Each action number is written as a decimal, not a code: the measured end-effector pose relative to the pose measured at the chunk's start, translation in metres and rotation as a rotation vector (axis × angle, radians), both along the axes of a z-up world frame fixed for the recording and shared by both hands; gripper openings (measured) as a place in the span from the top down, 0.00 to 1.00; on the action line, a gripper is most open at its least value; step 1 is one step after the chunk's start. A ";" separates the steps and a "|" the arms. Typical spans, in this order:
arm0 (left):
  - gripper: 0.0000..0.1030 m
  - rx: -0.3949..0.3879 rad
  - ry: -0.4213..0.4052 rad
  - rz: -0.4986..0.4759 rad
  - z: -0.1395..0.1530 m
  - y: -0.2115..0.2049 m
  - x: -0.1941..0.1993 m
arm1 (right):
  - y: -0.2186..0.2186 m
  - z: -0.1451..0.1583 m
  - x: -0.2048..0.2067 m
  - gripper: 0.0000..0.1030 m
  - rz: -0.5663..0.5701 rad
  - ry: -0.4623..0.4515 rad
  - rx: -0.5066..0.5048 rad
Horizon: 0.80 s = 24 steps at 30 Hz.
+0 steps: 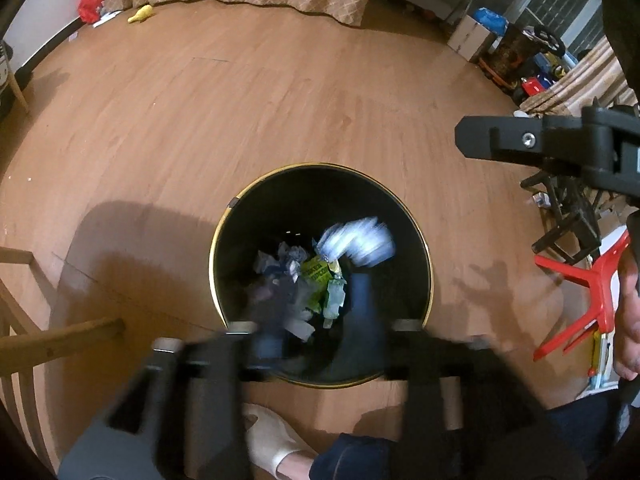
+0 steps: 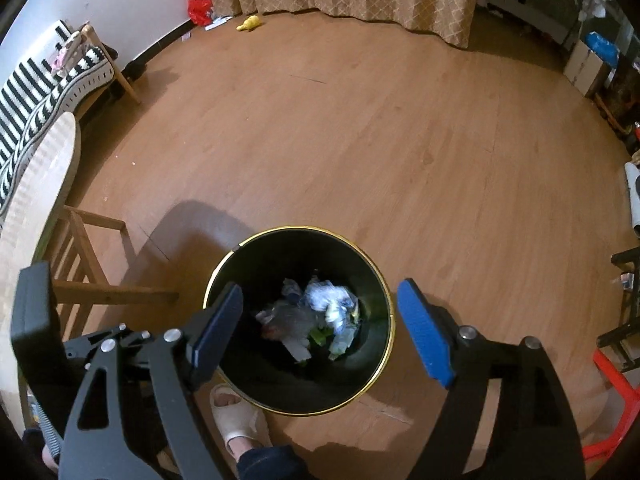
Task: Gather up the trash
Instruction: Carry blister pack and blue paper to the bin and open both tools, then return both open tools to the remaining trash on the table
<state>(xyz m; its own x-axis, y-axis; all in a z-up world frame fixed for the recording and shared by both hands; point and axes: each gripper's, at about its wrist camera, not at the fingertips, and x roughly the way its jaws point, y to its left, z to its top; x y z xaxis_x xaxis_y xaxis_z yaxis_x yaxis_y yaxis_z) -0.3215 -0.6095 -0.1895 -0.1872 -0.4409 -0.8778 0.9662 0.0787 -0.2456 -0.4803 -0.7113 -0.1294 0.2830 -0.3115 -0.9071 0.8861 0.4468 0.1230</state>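
1. Black bin (image 2: pixel 372 384) with gold rim stands on the wooden floor (image 2: pixel 360 140), lower centre of both views, beside a slippered foot (image 2: pixel 236 416).
2. Crumpled wrappers (image 2: pixel 320 316) lie inside it; a blurred white-blue piece (image 1: pixel 360 240) appears to be dropping in.
3. Left tongs (image 1: pixel 316 340): blurred, spread apart above the bin, holding nothing.
4. Right tongs (image 2: pixel 320 328): wide open, empty.
5. Step in hand, as judged: release into the bin.
6. Next: locate remaining litter, possibly the yellow object (image 2: pixel 249 23) at upper left.
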 end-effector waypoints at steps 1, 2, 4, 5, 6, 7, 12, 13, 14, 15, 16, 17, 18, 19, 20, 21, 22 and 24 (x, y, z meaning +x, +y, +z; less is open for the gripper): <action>0.38 -0.013 -0.004 0.004 0.002 0.001 0.000 | 0.001 0.000 0.001 0.25 0.003 0.001 -0.002; 0.37 -0.019 -0.007 0.004 0.003 0.003 0.001 | 0.001 0.001 0.001 0.25 0.005 0.003 -0.004; 0.27 -0.024 -0.011 0.004 0.006 0.005 0.002 | 0.002 0.003 0.003 0.25 0.007 0.000 -0.009; 0.24 -0.035 -0.012 0.010 0.010 0.008 0.004 | 0.003 0.005 0.004 0.25 0.007 -0.004 -0.014; 0.18 -0.046 -0.015 0.020 0.015 0.011 0.006 | 0.004 0.009 0.005 0.25 0.004 -0.009 -0.024; 0.14 -0.051 -0.018 0.026 0.018 0.013 0.009 | 0.005 0.012 0.005 0.25 0.003 -0.014 -0.030; 0.10 -0.092 -0.044 0.088 0.048 0.033 0.036 | 0.017 0.033 0.020 0.20 0.008 -0.037 -0.088; 0.10 -0.105 -0.049 0.103 0.055 0.039 0.043 | 0.020 0.037 0.024 0.20 0.010 -0.042 -0.102; 0.09 -0.128 -0.055 0.127 0.066 0.049 0.054 | 0.024 0.043 0.031 0.20 0.016 -0.049 -0.119; 0.09 -0.139 -0.058 0.139 0.071 0.054 0.060 | 0.029 0.048 0.039 0.20 0.025 -0.057 -0.130; 0.09 -0.160 -0.066 0.166 0.082 0.066 0.073 | 0.033 0.052 0.045 0.20 0.032 -0.064 -0.137; 0.09 -0.173 -0.075 0.190 0.090 0.076 0.084 | 0.039 0.056 0.052 0.19 0.040 -0.075 -0.147; 0.09 -0.183 -0.082 0.209 0.096 0.085 0.093 | 0.047 0.062 0.064 0.19 0.054 -0.094 -0.158; 0.09 -0.194 -0.090 0.232 0.103 0.096 0.104 | 0.050 0.065 0.074 0.18 0.068 -0.106 -0.157; 0.09 -0.204 -0.111 0.269 0.114 0.112 0.121 | 0.054 0.068 0.083 0.18 0.083 -0.116 -0.155; 0.09 -0.210 -0.127 0.291 0.121 0.121 0.132 | 0.064 0.073 0.101 0.18 0.109 -0.127 -0.160; 0.09 -0.223 -0.151 0.331 0.131 0.139 0.149 | 0.071 0.075 0.112 0.18 0.125 -0.128 -0.164; 0.08 -0.233 -0.181 0.386 0.143 0.167 0.176 | 0.090 0.081 0.148 0.18 0.182 -0.136 -0.175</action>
